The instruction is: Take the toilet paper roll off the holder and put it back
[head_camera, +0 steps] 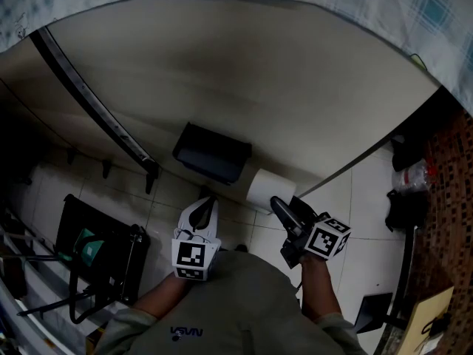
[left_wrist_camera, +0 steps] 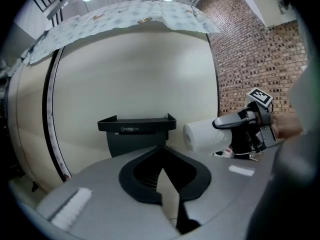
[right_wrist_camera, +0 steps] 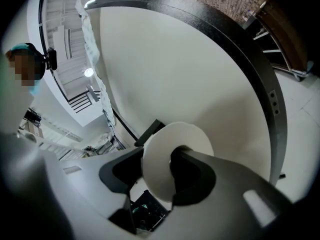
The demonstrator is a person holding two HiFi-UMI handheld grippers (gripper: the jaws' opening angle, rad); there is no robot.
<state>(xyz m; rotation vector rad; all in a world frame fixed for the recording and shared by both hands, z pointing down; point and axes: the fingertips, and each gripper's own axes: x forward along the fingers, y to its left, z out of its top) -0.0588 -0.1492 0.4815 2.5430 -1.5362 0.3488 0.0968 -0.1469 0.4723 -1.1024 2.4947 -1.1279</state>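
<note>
Head view, from the left: the left gripper (head_camera: 205, 204) points at the black holder (head_camera: 212, 154), its fingers closed together with nothing between them. The holder is fixed to a curved cream wall (head_camera: 259, 72). Just right of the holder and off it, the toilet paper roll (head_camera: 263, 188) is gripped by the right gripper (head_camera: 278, 205). One finger is inside the core and the other is outside.

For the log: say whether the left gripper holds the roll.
No: the left gripper is shut, empty; the roll sits in the right gripper.
</note>
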